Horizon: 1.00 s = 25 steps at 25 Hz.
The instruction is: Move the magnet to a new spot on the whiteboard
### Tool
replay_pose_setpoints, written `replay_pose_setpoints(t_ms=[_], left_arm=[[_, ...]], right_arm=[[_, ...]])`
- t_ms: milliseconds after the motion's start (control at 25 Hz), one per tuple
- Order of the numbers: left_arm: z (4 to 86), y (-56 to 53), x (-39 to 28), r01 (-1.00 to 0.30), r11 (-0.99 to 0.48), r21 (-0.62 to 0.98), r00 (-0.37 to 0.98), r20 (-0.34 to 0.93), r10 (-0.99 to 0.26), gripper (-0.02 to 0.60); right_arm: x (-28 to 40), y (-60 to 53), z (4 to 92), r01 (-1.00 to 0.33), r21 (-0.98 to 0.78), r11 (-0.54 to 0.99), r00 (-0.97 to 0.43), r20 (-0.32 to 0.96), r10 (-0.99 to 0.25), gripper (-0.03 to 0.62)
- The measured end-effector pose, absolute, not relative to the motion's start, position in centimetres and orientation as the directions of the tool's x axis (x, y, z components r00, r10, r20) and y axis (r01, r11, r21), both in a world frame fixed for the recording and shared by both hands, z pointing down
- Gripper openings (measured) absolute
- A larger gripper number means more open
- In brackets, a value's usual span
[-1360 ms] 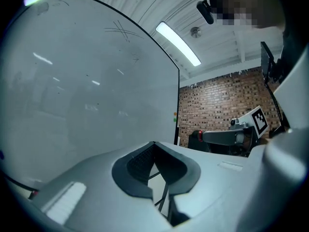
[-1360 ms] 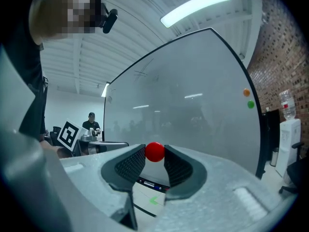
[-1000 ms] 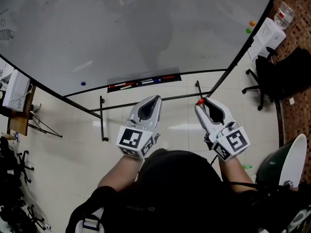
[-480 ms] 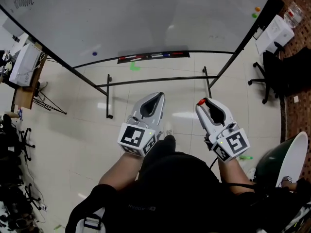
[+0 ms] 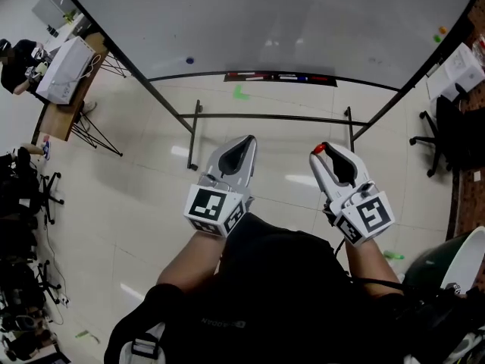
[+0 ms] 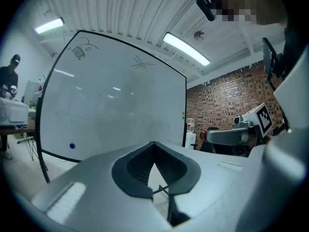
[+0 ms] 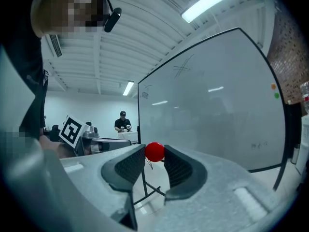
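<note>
One small glossy red round magnet (image 7: 155,152), pinched in right gripper (image 7: 155,154) jaws, left gripper (image 6: 154,145) jaws closed

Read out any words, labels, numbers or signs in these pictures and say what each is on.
No text reads clearly.
Print on the person's dark shirt: too small and blurred.
Pen marks on the whiteboard: scribbles, no legible words.
Marker cubes: square patterns only, no letters.

I read the magnet (image 7: 155,152) as red. The left gripper (image 5: 244,141) and right gripper (image 5: 323,149) are pale grey with black-and-white square markers. The whiteboard (image 5: 303,21) is white, black-framed, with a blue dot (image 5: 189,61) at left.
</note>
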<state>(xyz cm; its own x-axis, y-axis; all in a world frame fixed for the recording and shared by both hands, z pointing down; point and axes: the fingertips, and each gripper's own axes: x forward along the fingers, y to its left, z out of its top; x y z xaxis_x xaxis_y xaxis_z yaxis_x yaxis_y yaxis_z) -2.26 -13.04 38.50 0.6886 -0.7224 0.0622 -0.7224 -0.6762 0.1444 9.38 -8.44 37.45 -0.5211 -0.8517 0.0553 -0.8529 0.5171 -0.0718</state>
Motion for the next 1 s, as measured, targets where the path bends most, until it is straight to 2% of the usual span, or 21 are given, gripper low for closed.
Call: replay_pose_setpoints(t_ms=[200,480,800,1000], left_arm=[[38.7,-16.6,-8.3,-0.729,-0.673,0.129,0.683,0.059,-0.728,0.015],[37.8,-24.2,-17.2,-0.694,-0.712,0.105,0.718,0.035,-0.695,0.015],[37.6,-28.9,-25.0,-0.639,-0.756,0.138,0.765,0.01,-0.645,0.015],[39.8,-30.1,-29.1,-0.658,-0.732,0.176,0.747,0.03,-0.664,0.015]], right_arm=[[3.5,-12.9,37.2,-0.853,-0.056,0.519,-0.522,0.052,-0.851,0.11],[-4.7,-20.4,37.6,-0.897,-0.015,0.442,-0.442,0.058,-0.895,0.11],[-11.6,-26.8,39.3,-0.936,0.021,0.351,-0.347,0.115,-0.931,0.11],[-15.2,-30.9,41.9,-0.941,0.029,0.336,-0.328,0.153,-0.932,0.11]])
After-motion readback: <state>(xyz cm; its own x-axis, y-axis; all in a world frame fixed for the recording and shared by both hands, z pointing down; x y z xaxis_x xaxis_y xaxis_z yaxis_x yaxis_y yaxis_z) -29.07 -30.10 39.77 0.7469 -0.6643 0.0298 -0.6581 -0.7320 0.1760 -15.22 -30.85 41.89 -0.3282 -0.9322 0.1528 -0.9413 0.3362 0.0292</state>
